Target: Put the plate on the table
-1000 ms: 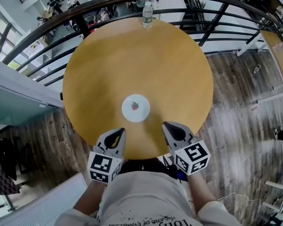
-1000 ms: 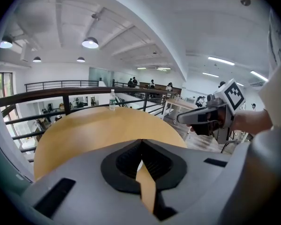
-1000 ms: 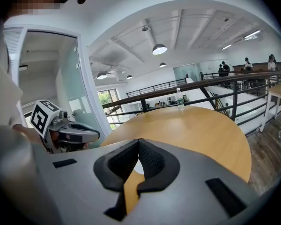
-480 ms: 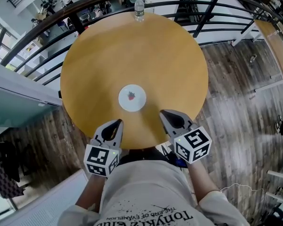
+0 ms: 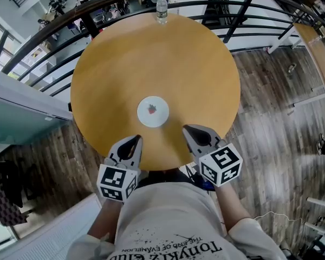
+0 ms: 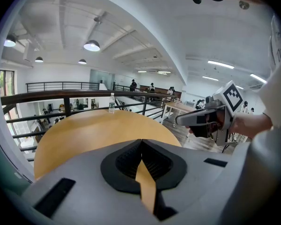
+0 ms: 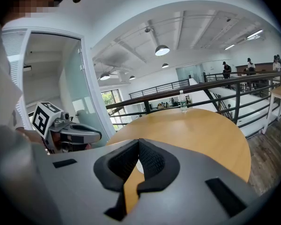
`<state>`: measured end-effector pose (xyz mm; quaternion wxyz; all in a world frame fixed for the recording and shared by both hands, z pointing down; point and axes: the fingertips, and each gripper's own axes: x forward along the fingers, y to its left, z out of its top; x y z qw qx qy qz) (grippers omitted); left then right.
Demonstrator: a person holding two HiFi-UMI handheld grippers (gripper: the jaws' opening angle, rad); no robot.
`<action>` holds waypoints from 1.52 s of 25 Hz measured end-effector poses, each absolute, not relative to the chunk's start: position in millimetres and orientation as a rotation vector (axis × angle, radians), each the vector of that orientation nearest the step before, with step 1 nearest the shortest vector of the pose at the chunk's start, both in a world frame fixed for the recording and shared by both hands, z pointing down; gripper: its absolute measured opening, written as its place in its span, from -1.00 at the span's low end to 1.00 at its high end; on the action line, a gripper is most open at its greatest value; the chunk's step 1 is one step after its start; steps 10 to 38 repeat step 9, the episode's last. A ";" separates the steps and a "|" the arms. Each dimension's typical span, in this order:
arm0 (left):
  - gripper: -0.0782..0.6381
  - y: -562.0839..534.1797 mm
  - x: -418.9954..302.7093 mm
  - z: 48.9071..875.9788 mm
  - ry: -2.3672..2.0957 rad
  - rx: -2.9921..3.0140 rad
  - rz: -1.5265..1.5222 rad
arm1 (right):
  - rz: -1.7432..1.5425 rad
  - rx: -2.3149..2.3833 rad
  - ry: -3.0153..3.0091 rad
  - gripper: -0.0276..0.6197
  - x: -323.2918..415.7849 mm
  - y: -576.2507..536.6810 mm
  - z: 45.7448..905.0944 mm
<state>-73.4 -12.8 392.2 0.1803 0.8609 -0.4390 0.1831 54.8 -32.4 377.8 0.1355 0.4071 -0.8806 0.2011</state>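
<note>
A small white plate with a red mark at its middle is seen lying flat on the round wooden table, between the centre and the near edge. The left gripper and the right gripper are held at that near edge, either side of the plate and clear of it, jaws pressed together with nothing between them. A water bottle is set upright at the far edge.

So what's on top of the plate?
A small red spot at the middle of the plate; print or loose item, too small to tell. Nothing else lies on it or covers it.
</note>
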 end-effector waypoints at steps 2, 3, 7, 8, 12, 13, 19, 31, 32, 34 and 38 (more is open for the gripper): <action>-0.71 -13.2 -73.6 392.2 -1.243 2.431 0.516 | 0.579 1.176 -2.550 -0.85 55.3 -32.9 377.8; -0.71 -13.4 -73.3 392.1 -1.243 2.431 0.515 | 0.577 1.173 -2.550 -0.85 55.3 -33.0 378.0; -0.71 -14.5 -73.0 391.5 -1.240 2.434 0.519 | 0.568 1.154 -2.548 -0.85 52.4 -33.1 378.6; -0.71 -14.6 -73.4 391.4 -1.239 2.434 0.520 | 0.567 1.152 -2.547 -0.85 51.4 -32.9 378.7; -0.71 -14.8 -73.9 391.2 -1.238 2.435 0.522 | 0.566 1.149 -2.547 -0.85 50.3 -32.8 378.7; -0.71 -14.8 -73.9 391.2 -1.238 2.435 0.522 | 0.566 1.149 -2.547 -0.85 50.3 -32.8 378.7; -0.71 -14.8 -73.9 391.2 -1.238 2.435 0.522 | 0.566 1.149 -2.547 -0.85 50.3 -32.8 378.7; -0.71 -14.8 -73.9 391.2 -1.238 2.435 0.522 | 0.566 1.149 -2.547 -0.85 50.3 -32.8 378.7; -0.71 -14.8 -73.9 391.2 -1.238 2.435 0.522 | 0.566 1.149 -2.547 -0.85 50.3 -32.8 378.7; -0.71 -14.8 -73.9 391.2 -1.238 2.435 0.522 | 0.566 1.149 -2.547 -0.85 50.3 -32.8 378.7; -0.71 -14.8 -73.9 391.2 -1.238 2.435 0.522 | 0.566 1.149 -2.547 -0.85 50.3 -32.8 378.7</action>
